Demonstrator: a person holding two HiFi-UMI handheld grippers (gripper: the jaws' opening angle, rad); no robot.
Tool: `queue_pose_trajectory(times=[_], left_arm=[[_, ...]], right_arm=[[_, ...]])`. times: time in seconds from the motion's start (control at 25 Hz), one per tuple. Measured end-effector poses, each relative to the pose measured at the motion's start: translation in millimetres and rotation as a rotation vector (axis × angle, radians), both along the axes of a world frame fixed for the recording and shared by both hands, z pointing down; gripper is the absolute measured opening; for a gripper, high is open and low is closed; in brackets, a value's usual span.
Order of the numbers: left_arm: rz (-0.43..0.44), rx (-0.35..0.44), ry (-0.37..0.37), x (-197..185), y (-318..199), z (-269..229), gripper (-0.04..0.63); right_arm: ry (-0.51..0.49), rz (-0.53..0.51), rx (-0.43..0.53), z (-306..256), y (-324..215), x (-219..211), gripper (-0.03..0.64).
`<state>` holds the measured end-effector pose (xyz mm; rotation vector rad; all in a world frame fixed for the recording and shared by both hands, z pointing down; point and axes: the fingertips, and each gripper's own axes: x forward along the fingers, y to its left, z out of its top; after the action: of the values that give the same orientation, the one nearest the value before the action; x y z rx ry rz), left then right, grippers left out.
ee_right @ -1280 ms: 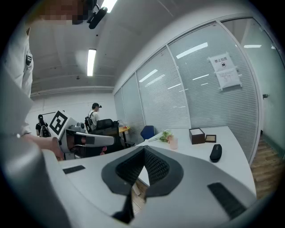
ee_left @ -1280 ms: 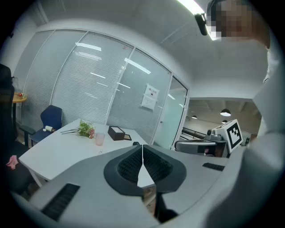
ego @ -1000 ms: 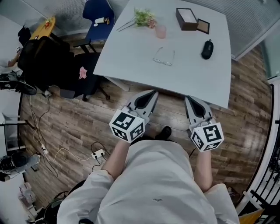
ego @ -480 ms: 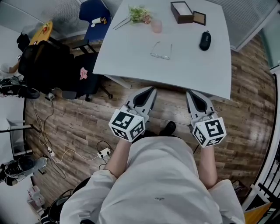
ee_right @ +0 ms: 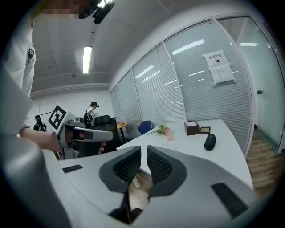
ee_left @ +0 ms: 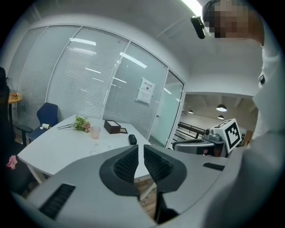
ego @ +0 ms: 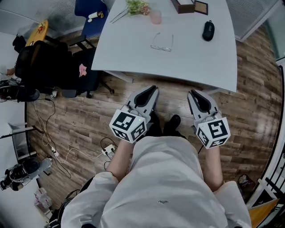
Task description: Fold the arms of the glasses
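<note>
The glasses [ego: 161,42] lie on the white table [ego: 187,67] with their arms unfolded; they also show small in the left gripper view [ee_left: 95,150] and the right gripper view [ee_right: 169,145]. Both grippers hang over the wooden floor, short of the table's near edge and well away from the glasses. My left gripper [ego: 152,90] [ee_left: 140,149] shows a narrow gap between its pads and holds nothing. My right gripper [ego: 194,94] [ee_right: 144,150] has just been opening its jaws to a narrow gap, with nothing between them.
On the table's far side are a black mouse [ego: 208,30], a brown box [ego: 182,5], a pink cup [ego: 155,17] and a flower sprig [ego: 136,6]. A blue chair [ego: 91,11] and a black chair with bags [ego: 49,67] stand left. Cables [ego: 67,151] trail across the floor.
The table and the glasses have slid toward the top of the head view. Both grippers stay over the floor in front of the person, the right one a little lower.
</note>
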<state>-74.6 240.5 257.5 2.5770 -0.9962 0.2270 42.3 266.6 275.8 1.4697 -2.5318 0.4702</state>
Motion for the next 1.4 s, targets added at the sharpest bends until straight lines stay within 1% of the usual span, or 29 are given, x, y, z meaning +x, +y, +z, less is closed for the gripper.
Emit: queue_pose_trajectory(times=[0.04, 0.08, 0.12, 0.32, 0.44, 0.68, 0.8, 0.96, 1.08, 1.2, 1.4], left_arm=[[0.000, -0.006, -0.002, -1.8, -0.6, 2.2, 0.036], [0.003, -0.013, -0.004, -3.3, -1.3, 4.3, 0.068], [0.005, -0.017, -0.007, -4.8, -2.2, 6.2, 0.081], [0.011, -0.019, -0.010, -11.5, -16.4, 11.6, 0.103], [0.012, -0.016, -0.004, -16.3, -29.8, 11.6, 0.108], [0.023, -0.004, 0.004, -32.4, -65.6, 9.0, 0.110], [0.040, -0.002, 0.009, -39.2, -88.9, 9.5, 0.115], [0.067, 0.021, 0.004, -42.6, -120.6, 8.4, 0.115], [0.102, 0.040, -0.019, -40.7, -141.4, 10.9, 0.115], [0.148, 0.043, -0.051, -38.1, -163.2, 17.9, 0.115], [0.210, 0.051, -0.070, -36.5, -189.2, 23.0, 0.115]], right_arm=[[0.001, 0.000, -0.007, 2.1, -0.1, -0.9, 0.054], [0.001, 0.001, -0.013, 3.9, -0.4, -1.9, 0.064], [-0.001, 0.003, -0.020, 5.6, -0.8, -3.0, 0.067], [-0.018, 0.013, -0.037, 10.4, -12.6, -8.4, 0.136], [-0.033, 0.013, -0.049, 10.7, -25.0, -11.9, 0.148], [-0.013, 0.017, -0.040, -0.1, -60.7, -26.5, 0.155], [-0.003, 0.031, -0.033, -5.4, -82.8, -32.3, 0.156], [0.008, 0.063, -0.027, -12.1, -111.0, -38.1, 0.159], [0.005, 0.094, -0.036, -10.8, -129.6, -40.1, 0.166], [-0.005, 0.128, -0.061, -3.0, -148.3, -40.0, 0.167], [0.016, 0.157, -0.073, 3.0, -171.0, -43.9, 0.167]])
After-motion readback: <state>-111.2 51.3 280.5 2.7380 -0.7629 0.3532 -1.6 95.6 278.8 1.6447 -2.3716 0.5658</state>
